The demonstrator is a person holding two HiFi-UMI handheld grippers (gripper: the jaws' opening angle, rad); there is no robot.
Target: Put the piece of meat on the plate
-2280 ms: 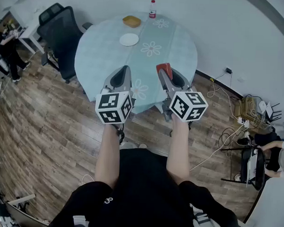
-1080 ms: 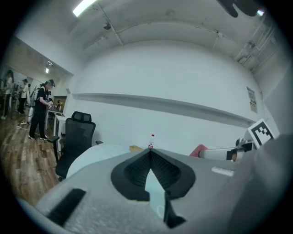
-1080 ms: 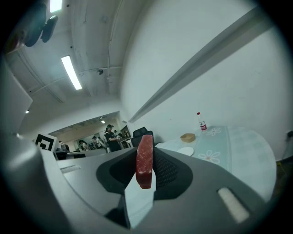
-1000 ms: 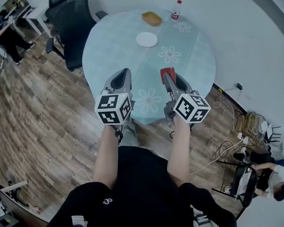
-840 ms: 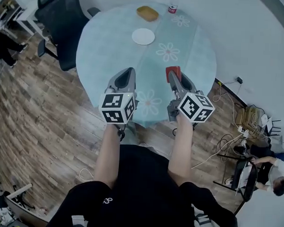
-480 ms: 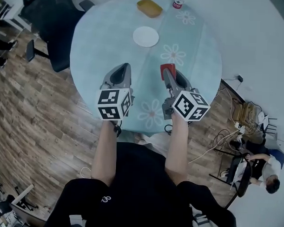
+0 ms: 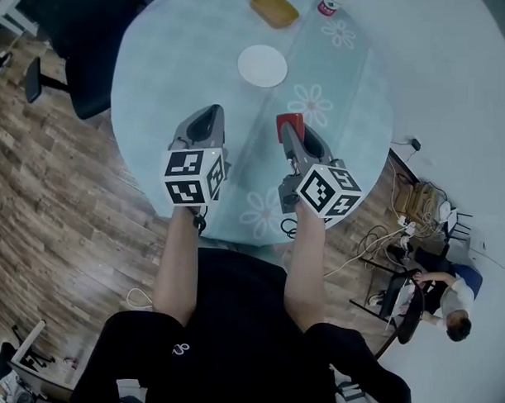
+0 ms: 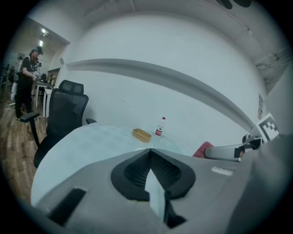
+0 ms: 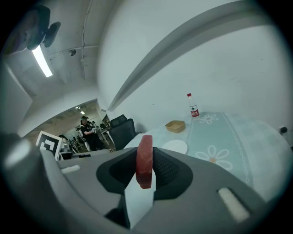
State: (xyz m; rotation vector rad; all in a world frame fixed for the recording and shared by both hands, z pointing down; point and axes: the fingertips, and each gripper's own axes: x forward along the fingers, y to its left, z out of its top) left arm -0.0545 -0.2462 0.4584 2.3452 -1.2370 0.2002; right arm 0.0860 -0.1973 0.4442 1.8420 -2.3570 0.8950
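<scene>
1. Right gripper (image 7: 289, 137): its jaws were clamped on the piece of meat (image 9: 144, 157). It was a red slab held on edge between the pads, with its top poking out past the tips.
2. That put the meat up in the air over the near half of the round table (image 7: 166, 78), above the pale blue cloth with its flower prints. It was touching nothing but the jaws.
3. Left gripper (image 7: 209, 114): in its own view the jaws met at the tips with nothing between them, and only a sliver of cloth showed through lower down.
4. From my head view, both grippers sat side by side over the near edge of the table, apart from each other, pointing across it.
5. The plate (image 7: 262, 65) was small, white and round. It lay flat on the cloth farther across, well apart from the meat and roughly in line with the gap between the two grippers.
6. Beyond the plate, near the far rim, there was a shallow yellow-brown tray (image 7: 274, 8). A bottle with a red label (image 7: 328, 5) stood upright just to its right.
7. A black office chair (image 7: 64, 41) stood at the table's left side on the wooden floor.
8. Cables (image 7: 384, 234) trailed across the floor to the right of the table, and a person (image 7: 452, 294) was down in that corner.
9. In the left gripper view, another person (image 8: 25, 77) stood far off past the chair.
</scene>
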